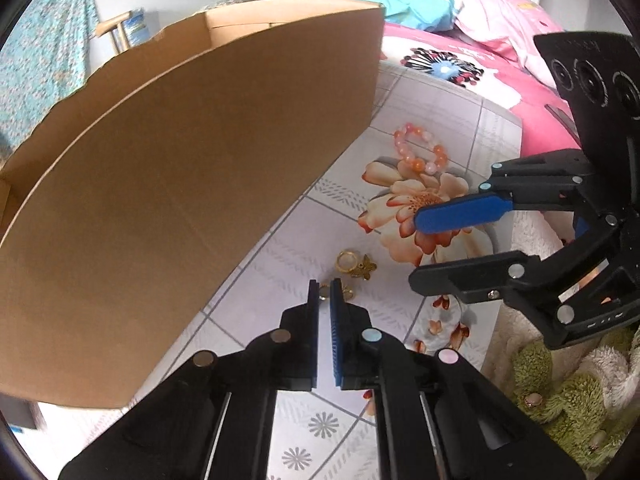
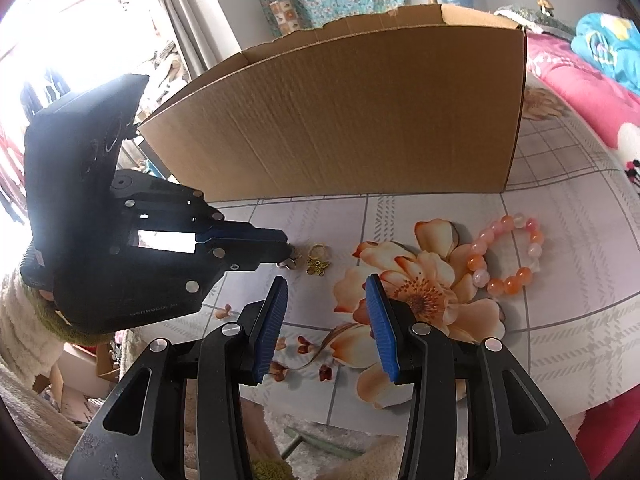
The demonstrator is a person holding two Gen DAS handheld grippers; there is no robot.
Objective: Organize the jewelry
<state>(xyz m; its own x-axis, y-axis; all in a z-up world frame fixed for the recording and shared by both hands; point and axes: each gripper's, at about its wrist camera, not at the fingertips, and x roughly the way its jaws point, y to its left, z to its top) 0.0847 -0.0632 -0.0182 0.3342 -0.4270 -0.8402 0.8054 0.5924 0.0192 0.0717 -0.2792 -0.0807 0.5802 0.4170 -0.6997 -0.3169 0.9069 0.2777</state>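
While the left gripper (image 1: pixel 325 292) has its jaws nearly together on a small gold trinket (image 1: pixel 322 293) on the flowered bedspread (image 1: pixel 280 240) beside the cardboard box (image 1: pixel 200 160), the pickup step seems in hand. The right gripper (image 2: pixel 326 292) hovers with jaws apart. Next comes lifting the piece over the box wall; the gold ring (image 1: pixel 346 261), butterfly charm (image 1: pixel 366 268) and bead bracelet (image 1: pixel 420 152) lie nearby.

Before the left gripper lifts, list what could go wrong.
The left gripper pinches a small gold piece only at its fingertips, so it may slip out. The butterfly ring lies close beside it and could get knocked. The cardboard box wall stands tall, so the lift might clip it.
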